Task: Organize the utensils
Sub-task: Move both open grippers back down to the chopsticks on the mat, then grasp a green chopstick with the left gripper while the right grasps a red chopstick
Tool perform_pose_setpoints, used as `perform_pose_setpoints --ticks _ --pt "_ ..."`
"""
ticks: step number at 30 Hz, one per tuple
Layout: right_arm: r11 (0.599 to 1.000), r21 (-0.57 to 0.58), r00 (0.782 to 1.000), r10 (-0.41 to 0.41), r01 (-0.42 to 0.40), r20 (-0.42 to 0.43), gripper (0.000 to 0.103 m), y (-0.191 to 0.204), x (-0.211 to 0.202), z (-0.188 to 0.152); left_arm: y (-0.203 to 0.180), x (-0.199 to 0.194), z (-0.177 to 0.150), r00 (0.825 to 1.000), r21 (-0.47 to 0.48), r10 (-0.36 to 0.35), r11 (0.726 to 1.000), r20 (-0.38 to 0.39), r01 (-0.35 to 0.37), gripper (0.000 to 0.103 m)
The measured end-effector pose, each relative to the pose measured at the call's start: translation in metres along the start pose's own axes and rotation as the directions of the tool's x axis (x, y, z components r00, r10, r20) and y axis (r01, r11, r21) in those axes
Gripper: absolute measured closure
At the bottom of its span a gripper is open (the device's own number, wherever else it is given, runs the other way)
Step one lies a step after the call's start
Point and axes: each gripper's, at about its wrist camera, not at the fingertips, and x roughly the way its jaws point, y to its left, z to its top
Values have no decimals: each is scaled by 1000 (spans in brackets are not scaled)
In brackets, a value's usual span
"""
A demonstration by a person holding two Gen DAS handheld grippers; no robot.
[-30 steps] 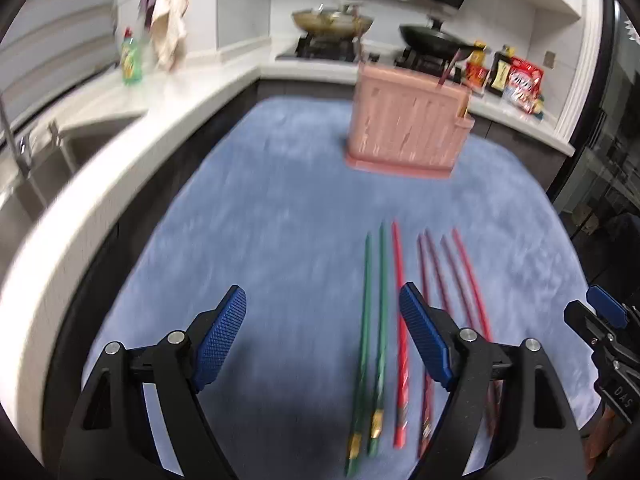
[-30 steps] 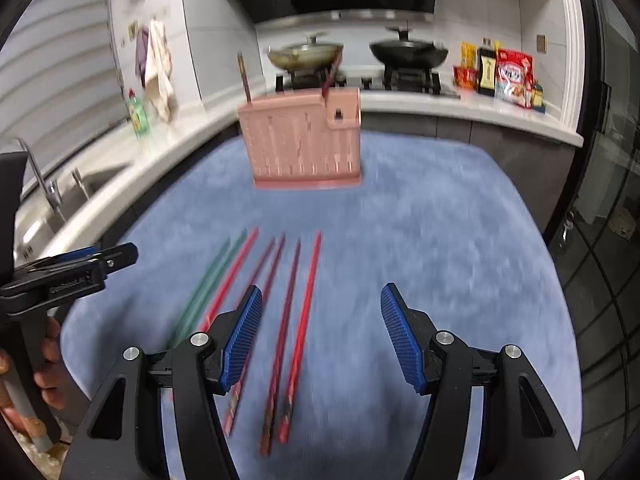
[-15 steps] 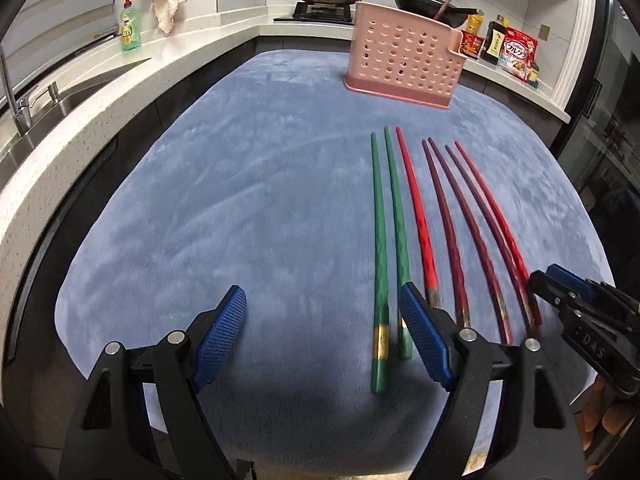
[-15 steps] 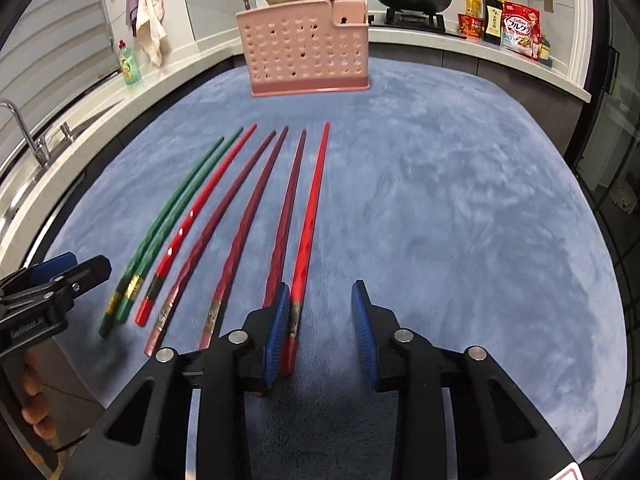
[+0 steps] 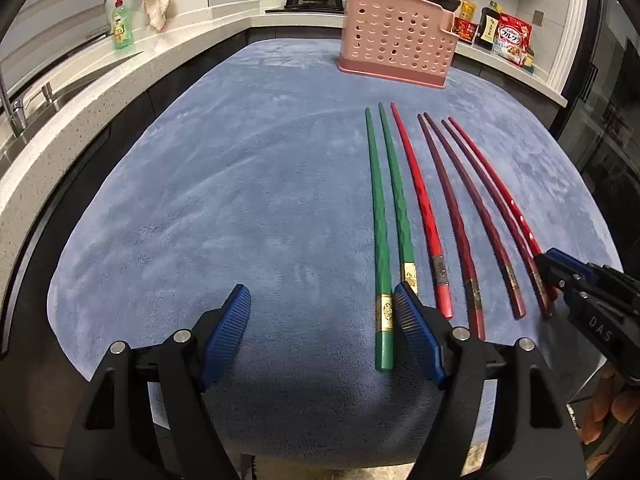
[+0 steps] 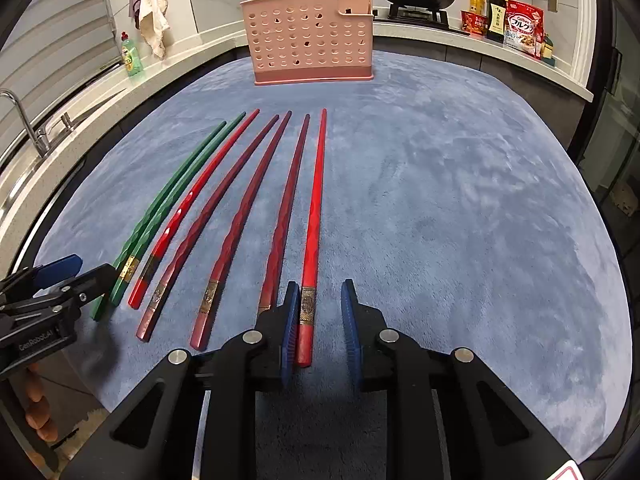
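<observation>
Closing right tongs (image 6: 319,330) straddle bright red lacquered chopstick (image 6: 316,216) near surface's front edge, unpinched; risk: rolling away. Left tongs (image 5: 320,334) spread.

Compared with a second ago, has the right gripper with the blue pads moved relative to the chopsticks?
Yes. The right gripper has come down to the near end of the rightmost bright red chopstick, its jaws closing around it.

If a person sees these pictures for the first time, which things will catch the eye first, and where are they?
First the row of seven long chopsticks on the blue plush mat: two green chopsticks at its left, five red and dark red ones beside them. Behind them stands a pink perforated plastic utensil holder. The right gripper, whose jaws have just been closing, has the bright red chopstick at the right end of the row between its blue pads.
</observation>
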Motion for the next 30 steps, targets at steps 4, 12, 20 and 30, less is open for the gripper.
perform_pose_setpoints --ticks 4,12,20,30 --pt "1000 5 1000 2 -2 -1 84 0 0 0 -3 2 -3 999 27 35 999 7 -35 37" --pt "1000 8 1000 7 -7 -3 85 -1 0 0 0 -2 -4 999 21 38 999 15 -38 67" --pt "1000 -4 1000 21 -22 -17 96 -1 0 2 -4 -4 0 1000 37 -21 999 -19 22 92" --pt "998 42 998 48 -50 49 96 -14 -37 27 -1 -37 26 995 1 -93 996 19 93 96"
